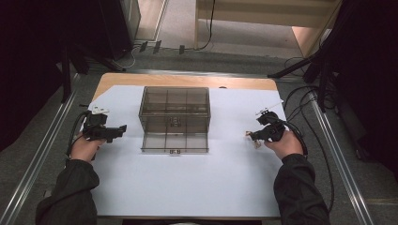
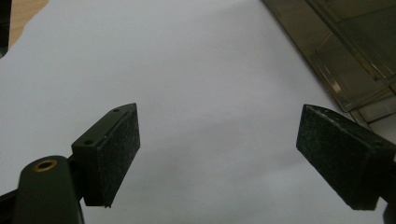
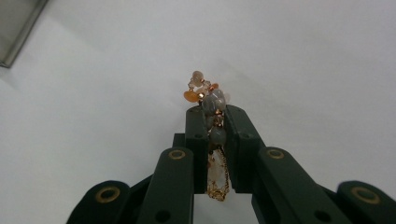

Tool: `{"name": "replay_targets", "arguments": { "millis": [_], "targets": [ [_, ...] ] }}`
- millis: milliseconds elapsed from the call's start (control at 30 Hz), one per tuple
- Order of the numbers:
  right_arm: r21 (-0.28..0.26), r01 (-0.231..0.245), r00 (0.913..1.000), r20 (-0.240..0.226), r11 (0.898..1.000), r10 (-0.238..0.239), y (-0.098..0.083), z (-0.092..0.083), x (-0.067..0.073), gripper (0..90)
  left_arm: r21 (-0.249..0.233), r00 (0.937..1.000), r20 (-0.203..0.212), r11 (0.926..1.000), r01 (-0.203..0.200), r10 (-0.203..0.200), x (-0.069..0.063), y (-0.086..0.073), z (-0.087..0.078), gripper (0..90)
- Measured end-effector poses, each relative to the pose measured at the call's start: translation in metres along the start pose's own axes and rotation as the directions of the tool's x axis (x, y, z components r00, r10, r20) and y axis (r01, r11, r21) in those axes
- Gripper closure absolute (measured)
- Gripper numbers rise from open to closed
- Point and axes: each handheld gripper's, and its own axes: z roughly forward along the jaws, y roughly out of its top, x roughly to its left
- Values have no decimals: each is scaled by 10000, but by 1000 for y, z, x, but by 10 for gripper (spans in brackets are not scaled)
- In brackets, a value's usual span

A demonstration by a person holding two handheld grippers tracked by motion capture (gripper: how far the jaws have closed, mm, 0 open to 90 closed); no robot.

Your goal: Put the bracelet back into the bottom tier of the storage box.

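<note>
My right gripper (image 3: 215, 114) is shut on a beaded bracelet (image 3: 210, 95) of grey, orange and pale stones on a thin gold chain. Some beads stick out past the fingertips and the chain hangs down between the jaws. In the high view the right gripper (image 1: 252, 136) is held at the right of the white sheet, with the bracelet (image 1: 256, 143) dangling at its tip. At the left of the sheet my left gripper (image 1: 123, 128) points toward the box. Its pads (image 2: 116, 154) stand wide apart over bare white paper, with nothing between them.
A smoky transparent organiser box (image 1: 174, 110) with divided compartments stands mid-table, its drawer (image 1: 174, 142) pulled out toward me; a corner of the box (image 2: 355, 56) is at the upper right of the left gripper view. White sheet (image 1: 187, 183) covers the wooden table. Cables trail at both sides.
</note>
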Motion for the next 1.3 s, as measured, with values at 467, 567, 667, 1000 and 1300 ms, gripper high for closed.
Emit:
{"name": "replay_targets", "arguments": {
  "millis": [467,567,667,1000,1300],
  "targets": [
    [-1299,-107,9988,-488,9915,44,9,-23,9,821,77,10000,17,10000,-10,10,0,0,1,146],
    [-1535,-178,9968,-791,9880,57,10,-27,11,821,69,10000,26,10000,-14,14,0,0,1,146],
    [-1748,-202,9955,-949,9844,36,11,-29,12,821,33,10000,41,10000,-7,6,0,0,1,146],
    [-2225,-145,9942,-1067,9748,-95,14,-35,19,821,-88,9999,3,9999,107,-107,0,0,0,146],
    [-2440,-187,9932,-1162,9696,-101,16,-36,24,821,-229,9997,-19,9995,223,-223,1,1,-2,146]
  ]
}}
